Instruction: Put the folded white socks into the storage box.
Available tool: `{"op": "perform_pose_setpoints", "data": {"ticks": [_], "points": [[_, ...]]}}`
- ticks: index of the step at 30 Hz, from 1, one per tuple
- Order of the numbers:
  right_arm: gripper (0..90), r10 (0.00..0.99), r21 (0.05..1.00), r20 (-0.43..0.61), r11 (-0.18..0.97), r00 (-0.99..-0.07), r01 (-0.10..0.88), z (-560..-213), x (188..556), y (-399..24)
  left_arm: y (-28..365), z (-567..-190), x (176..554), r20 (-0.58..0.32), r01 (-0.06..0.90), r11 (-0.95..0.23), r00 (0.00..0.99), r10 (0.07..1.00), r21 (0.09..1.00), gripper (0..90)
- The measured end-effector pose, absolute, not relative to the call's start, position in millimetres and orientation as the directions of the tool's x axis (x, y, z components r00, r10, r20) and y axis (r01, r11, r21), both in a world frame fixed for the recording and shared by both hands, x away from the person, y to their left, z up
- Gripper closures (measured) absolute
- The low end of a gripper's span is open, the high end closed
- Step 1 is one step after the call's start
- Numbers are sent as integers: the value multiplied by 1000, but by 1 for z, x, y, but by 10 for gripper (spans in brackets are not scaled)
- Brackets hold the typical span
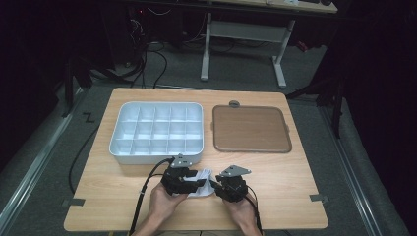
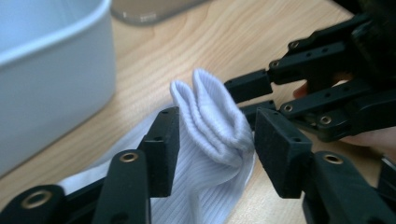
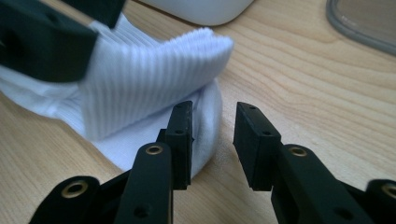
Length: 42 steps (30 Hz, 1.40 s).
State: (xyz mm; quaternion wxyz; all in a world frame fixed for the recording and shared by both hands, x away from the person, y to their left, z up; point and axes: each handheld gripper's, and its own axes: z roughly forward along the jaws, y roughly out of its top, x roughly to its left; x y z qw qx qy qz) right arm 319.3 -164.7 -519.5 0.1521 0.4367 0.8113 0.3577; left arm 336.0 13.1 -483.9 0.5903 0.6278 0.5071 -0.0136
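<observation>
- Dark room around me, cables on the floor and a white-legged desk frame at the back; in front, a pale wooden worktop (image 1: 275,177) under the lamp.
- On it, a white plastic tray with a grid of small compartments (image 1: 156,132) at the far left and a flat brown lid with a grey rim (image 1: 251,129) beside it, the two apart.
- My work sits at the near edge, just in front of the tray: a white ribbed sock, folded over on itself (image 2: 212,135), lying on the wood between both hands.
- Left tongs (image 2: 215,140): spread, with the folded cuff standing up between the pads. The left pad looks close against the fabric, the right one stands just off it, so I call that no grip.
- Right tongs (image 3: 212,142): spread too, nothing between them but bare wood; the sock's rounded edge lies just beside the left pad.
- In the left gripper view the right tongs sit right behind the cuff, nearly touching it.
- Handling, as I judge it: light, soft knit, no stiffness at all. It will sag and unfold if I lift from one layer.
- Best hold, I reckon, is the thick doubled cuff, pinching through all layers; the ribbing should give good bite and won't slip.
</observation>
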Motion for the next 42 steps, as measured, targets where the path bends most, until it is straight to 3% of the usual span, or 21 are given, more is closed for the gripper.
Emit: {"op": "perform_pose_setpoints", "data": {"ticks": [14,22,30,35,42], "points": [[718,816,742,48,357,-576,568,-492,308,-176,65,-490,342,-616,627,283,407,675,725,485],[707,784,754,11,401,-621,520,-477,301,-158,65,-512,337,-571,621,237,418,706,747,486],[685,768,715,-7,452,-640,534,-492,306,-134,58,-523,330,-542,608,202,447,712,768,481],[814,783,691,-28,464,-621,554,-505,306,-138,56,-529,327,-489,595,151,461,740,789,485],[840,806,692,-36,446,-591,567,-514,302,-149,55,-538,323,-479,580,161,450,754,798,487]]}}
